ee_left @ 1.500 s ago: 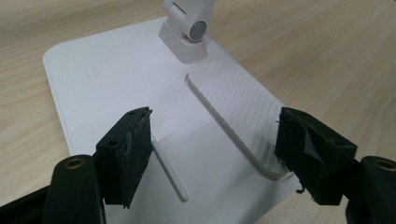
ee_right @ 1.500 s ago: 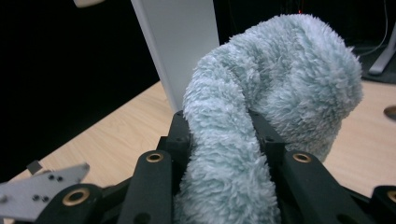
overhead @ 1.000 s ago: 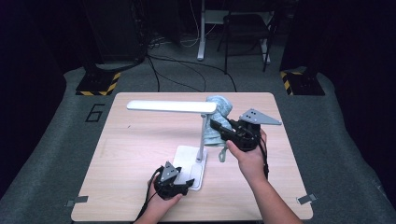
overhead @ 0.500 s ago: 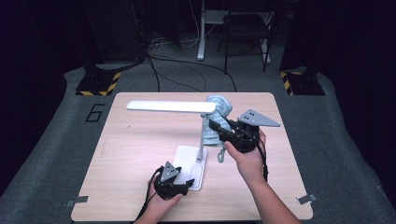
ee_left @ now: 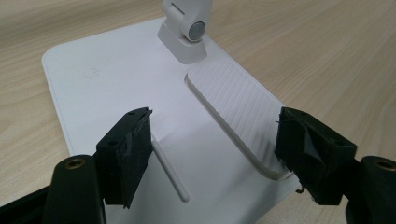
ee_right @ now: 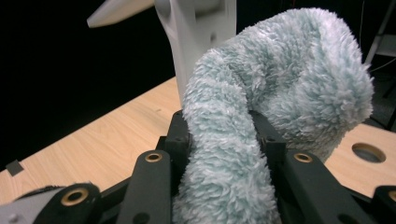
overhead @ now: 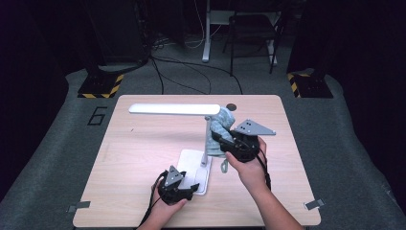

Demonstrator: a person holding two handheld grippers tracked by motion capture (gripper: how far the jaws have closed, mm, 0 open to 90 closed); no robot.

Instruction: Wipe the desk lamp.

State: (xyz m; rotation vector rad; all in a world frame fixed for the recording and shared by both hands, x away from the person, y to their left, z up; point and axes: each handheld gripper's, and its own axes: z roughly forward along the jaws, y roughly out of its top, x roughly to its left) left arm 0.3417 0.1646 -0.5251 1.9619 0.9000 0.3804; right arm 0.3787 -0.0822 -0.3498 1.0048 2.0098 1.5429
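Observation:
A white desk lamp stands mid-table, with a flat base (overhead: pixel 191 160), an upright pole (overhead: pixel 206 139) and a long head (overhead: pixel 174 109). My right gripper (overhead: pixel 221 143) is shut on a fluffy pale-blue cloth (overhead: pixel 221 125) that is pressed against the pole's right side. In the right gripper view the cloth (ee_right: pixel 280 93) bulges up from between the jaws, and the lamp pole (ee_right: pixel 196 37) stands just behind it. My left gripper (overhead: pixel 186 188) sits open at the base's near edge. In the left gripper view its jaws straddle the white base (ee_left: pixel 93 79) and a ribbed pad (ee_left: pixel 233 107).
The wooden table (overhead: pixel 139 153) has a small round hole (overhead: pixel 231 106) at its far edge. Dark chairs, cables and yellow-black striped stands (overhead: pixel 100 88) lie on the floor beyond it. Bare wood lies to the left of the lamp.
My right gripper with the cloth has shifted slightly toward the near edge along the lamp pole. The left gripper has stayed still at the base.

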